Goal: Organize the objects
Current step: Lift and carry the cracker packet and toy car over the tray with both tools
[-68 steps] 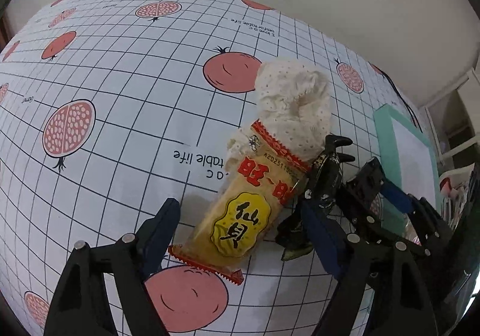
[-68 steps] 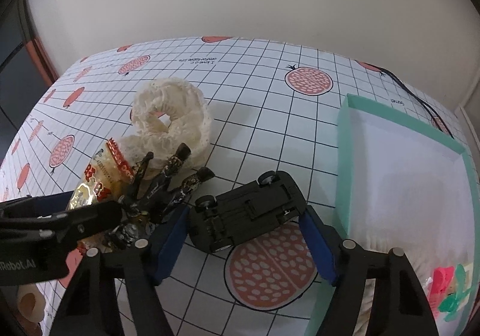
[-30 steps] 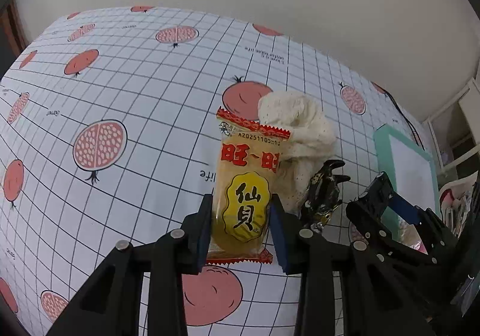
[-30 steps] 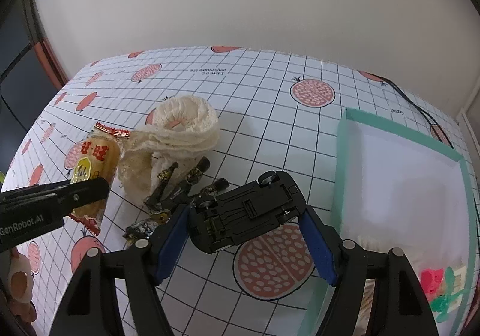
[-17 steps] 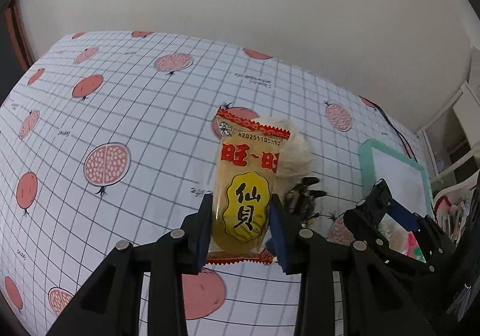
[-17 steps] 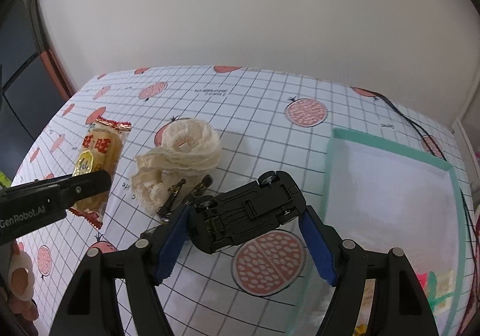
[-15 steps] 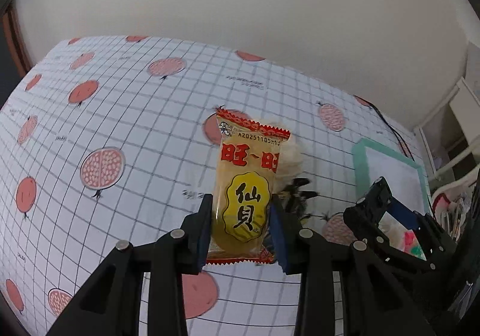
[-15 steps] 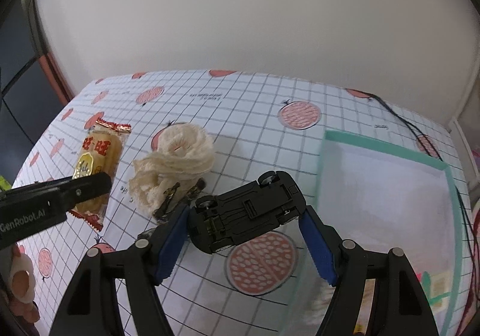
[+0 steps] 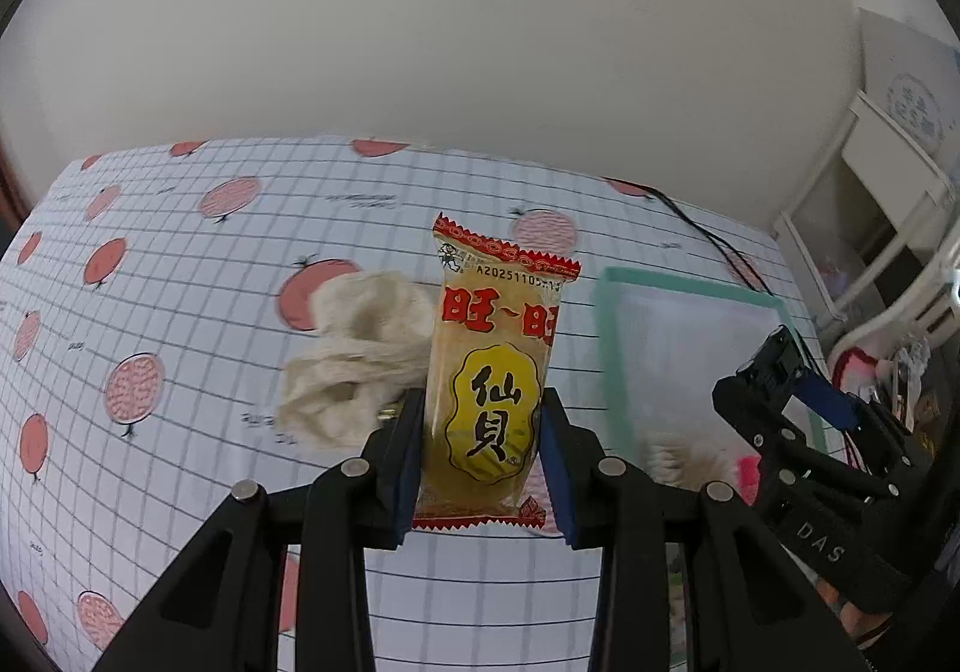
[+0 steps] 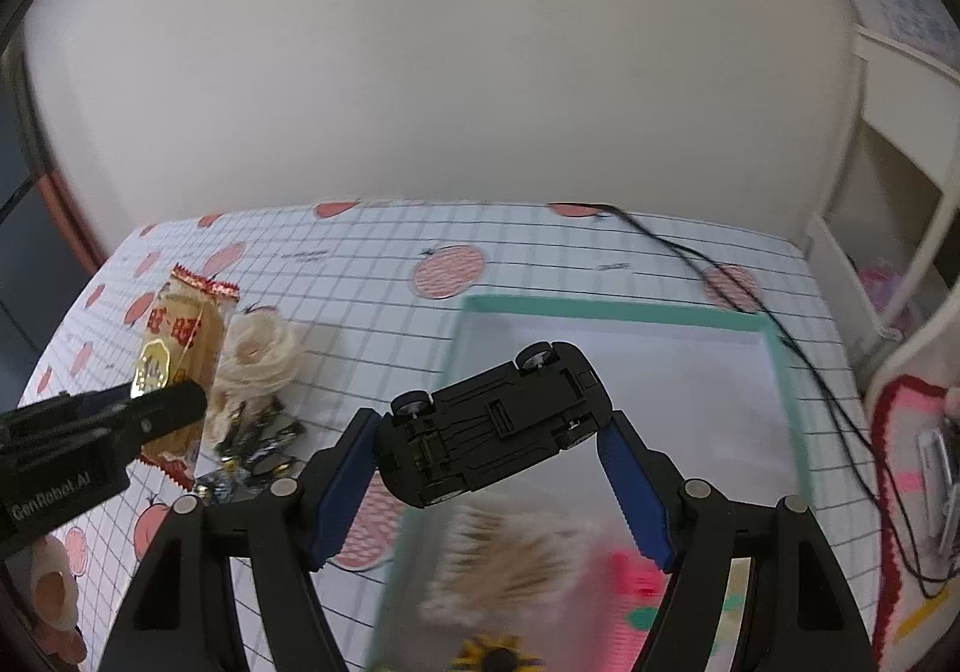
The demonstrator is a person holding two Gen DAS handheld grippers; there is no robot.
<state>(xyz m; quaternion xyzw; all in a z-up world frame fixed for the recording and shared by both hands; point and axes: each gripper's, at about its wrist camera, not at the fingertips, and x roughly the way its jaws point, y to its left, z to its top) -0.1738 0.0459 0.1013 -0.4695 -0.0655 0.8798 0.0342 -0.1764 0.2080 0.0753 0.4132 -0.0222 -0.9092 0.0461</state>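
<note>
We see the left tongs (image 9: 483, 453) pinching a snack (image 9: 495, 372) upright. The right tongs (image 10: 492, 483) pinch a car (image 10: 495, 423), upside down, above the tray (image 10: 600, 309).

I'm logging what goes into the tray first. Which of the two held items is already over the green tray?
The black toy car, clamped upside down in the right gripper, hangs over the green tray. The snack packet in the left gripper is above the tablecloth.
</note>
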